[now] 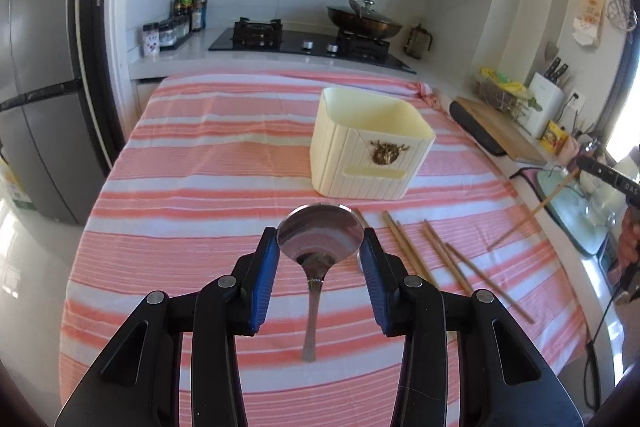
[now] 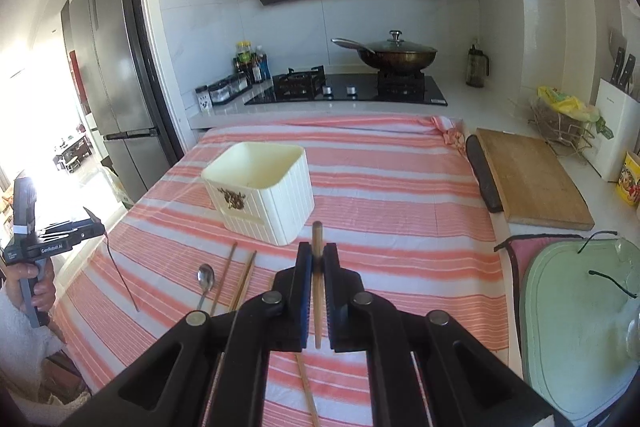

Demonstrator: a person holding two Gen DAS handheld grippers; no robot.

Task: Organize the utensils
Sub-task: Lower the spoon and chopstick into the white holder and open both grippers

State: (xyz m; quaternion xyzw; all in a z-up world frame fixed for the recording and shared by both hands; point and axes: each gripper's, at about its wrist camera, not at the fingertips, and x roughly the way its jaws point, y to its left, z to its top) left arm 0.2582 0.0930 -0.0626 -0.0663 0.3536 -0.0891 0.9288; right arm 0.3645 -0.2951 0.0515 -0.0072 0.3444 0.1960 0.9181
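My left gripper [image 1: 321,241] is shut on a metal spoon [image 1: 320,233], its blue pads against the bowl's sides; the handle hangs down over the cloth. In the right wrist view the left gripper [image 2: 94,223] is at the left table edge with the spoon handle [image 2: 120,273] dangling. My right gripper [image 2: 318,253] is shut on a wooden chopstick [image 2: 317,267] that points forward and up; it also shows in the left wrist view [image 1: 532,215]. A cream square utensil holder [image 1: 370,143] [image 2: 262,187] stands ahead, open top. Several chopsticks [image 1: 440,255] [image 2: 236,279] and another spoon [image 2: 205,279] lie on the cloth.
The table has a pink and white striped cloth [image 1: 224,163] [image 2: 400,187]. A wooden cutting board [image 2: 532,179] and a green board [image 2: 576,327] lie to the right. A stove with a lidded pan [image 2: 396,55] stands behind, a fridge [image 2: 112,75] to the left.
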